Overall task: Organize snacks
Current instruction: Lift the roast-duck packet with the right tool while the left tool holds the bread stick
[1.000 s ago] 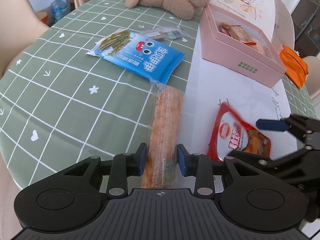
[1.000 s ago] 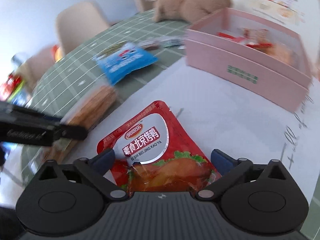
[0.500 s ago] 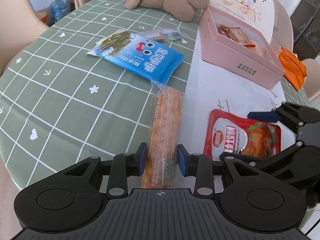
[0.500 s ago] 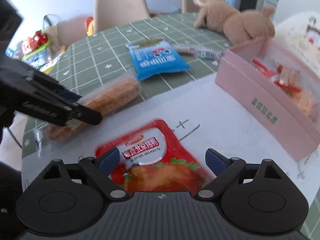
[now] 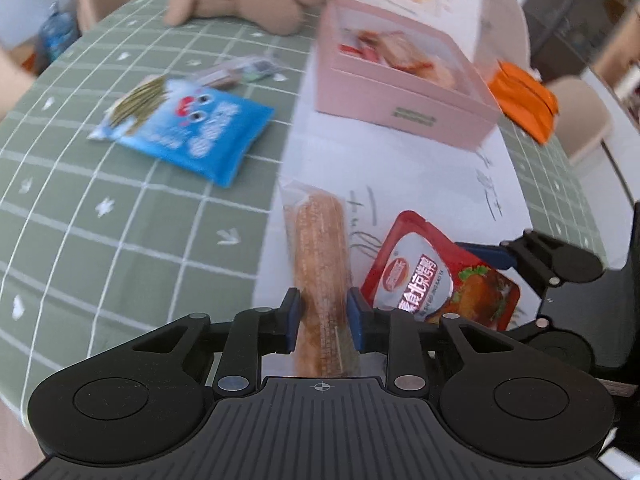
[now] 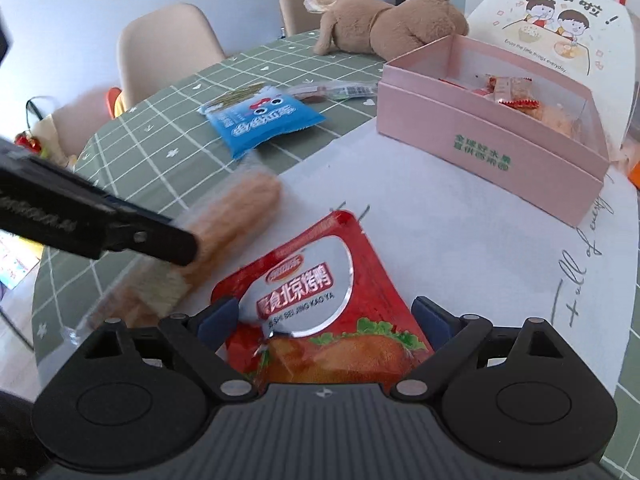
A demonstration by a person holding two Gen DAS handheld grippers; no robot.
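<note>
Snacks lie scattered in front of both claws, and each claw has taken one so the two can go to the box together. The left claw [image 5: 323, 322] is closing its blue pads on the near end of the long clear-wrapped orange biscuit stick [image 5: 320, 248], which points up the middle of the left wrist view; gripping it by one end probably leaves the far end free to droop. The right claw [image 6: 325, 320] stands wide, its pads just beside the edges of the flat red foil pouch [image 6: 316, 288]; whether they press on it I cannot tell. The open pink cardboard box [image 6: 488, 148], already part filled, sits in the upper right over bare white paper, a clear path. A blue seaweed packet [image 5: 188, 128] waits at upper left on the green checked table [image 5: 120, 220], the brown plush toy [image 6: 392, 20] behind it.
</note>
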